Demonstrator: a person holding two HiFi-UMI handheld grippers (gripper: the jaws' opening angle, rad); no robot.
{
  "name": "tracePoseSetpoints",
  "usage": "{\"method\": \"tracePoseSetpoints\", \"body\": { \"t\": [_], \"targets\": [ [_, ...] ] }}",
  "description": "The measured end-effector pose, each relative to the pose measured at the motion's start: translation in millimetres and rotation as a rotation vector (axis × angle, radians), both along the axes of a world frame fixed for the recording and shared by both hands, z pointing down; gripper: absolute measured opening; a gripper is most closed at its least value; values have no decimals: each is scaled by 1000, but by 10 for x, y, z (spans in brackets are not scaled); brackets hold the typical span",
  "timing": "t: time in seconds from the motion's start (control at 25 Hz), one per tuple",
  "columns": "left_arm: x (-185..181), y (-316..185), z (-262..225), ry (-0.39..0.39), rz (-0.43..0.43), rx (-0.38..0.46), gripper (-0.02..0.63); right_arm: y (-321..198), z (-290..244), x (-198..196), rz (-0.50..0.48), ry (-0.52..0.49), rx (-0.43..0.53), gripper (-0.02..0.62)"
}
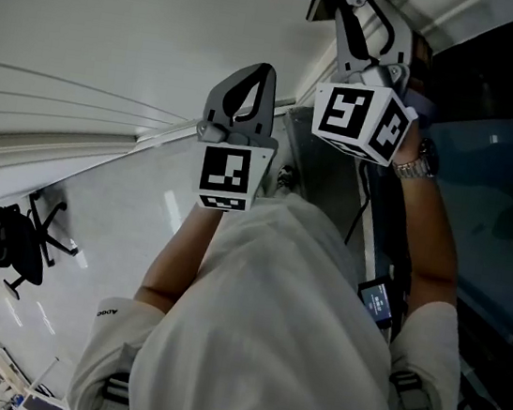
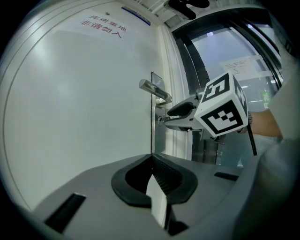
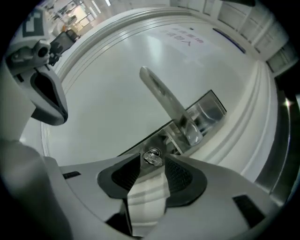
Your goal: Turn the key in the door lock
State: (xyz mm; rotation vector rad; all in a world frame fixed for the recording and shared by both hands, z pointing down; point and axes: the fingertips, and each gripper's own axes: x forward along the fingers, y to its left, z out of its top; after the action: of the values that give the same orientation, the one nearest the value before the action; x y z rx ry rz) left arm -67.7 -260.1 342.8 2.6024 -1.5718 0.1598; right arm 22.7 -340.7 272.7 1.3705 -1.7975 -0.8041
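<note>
A small silver key [image 3: 153,157] sticks out of the lock below the metal lever handle [image 3: 164,98] on the white door [image 2: 70,103]. My right gripper [image 3: 153,163] stands open right at the key, which sits between its pad tips with a little room on each side. From the left gripper view the right gripper [image 2: 165,117] reaches level to the door edge just under the handle [image 2: 154,89]. My left gripper [image 2: 151,159] is shut on nothing and hangs in front of the door, left of the right one. In the head view the left gripper [image 1: 253,76] and right gripper [image 1: 359,1] are both raised.
The steel lock plate [image 3: 206,112] runs along the door edge. A dark-framed glass panel [image 2: 225,51] stands right of the door. A printed notice [image 2: 103,27] sits high on the door. An office chair [image 1: 5,244] stands on the floor behind, to the left.
</note>
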Motion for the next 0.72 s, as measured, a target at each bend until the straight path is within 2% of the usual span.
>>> {"method": "tracePoseSetpoints", "body": {
  "t": [0.2, 0.44, 0.48, 0.6, 0.72],
  "targets": [
    [-37, 4, 2, 3, -9, -4, 9, -81, 11, 12, 16, 178, 46, 141],
    [-87, -11, 7, 4, -13, -3, 9, -131, 43, -28, 28, 300, 89, 136],
    [-88, -12, 3, 4, -13, -3, 9, -131, 45, -26, 33, 317, 96, 114],
    [-89, -19, -15, 4, -12, 0, 9, -128, 35, -19, 49, 337, 110, 104],
    [-81, -36, -22, 8, -9, 5, 9, -132, 30, -14, 58, 277, 96, 101]
  ]
}}
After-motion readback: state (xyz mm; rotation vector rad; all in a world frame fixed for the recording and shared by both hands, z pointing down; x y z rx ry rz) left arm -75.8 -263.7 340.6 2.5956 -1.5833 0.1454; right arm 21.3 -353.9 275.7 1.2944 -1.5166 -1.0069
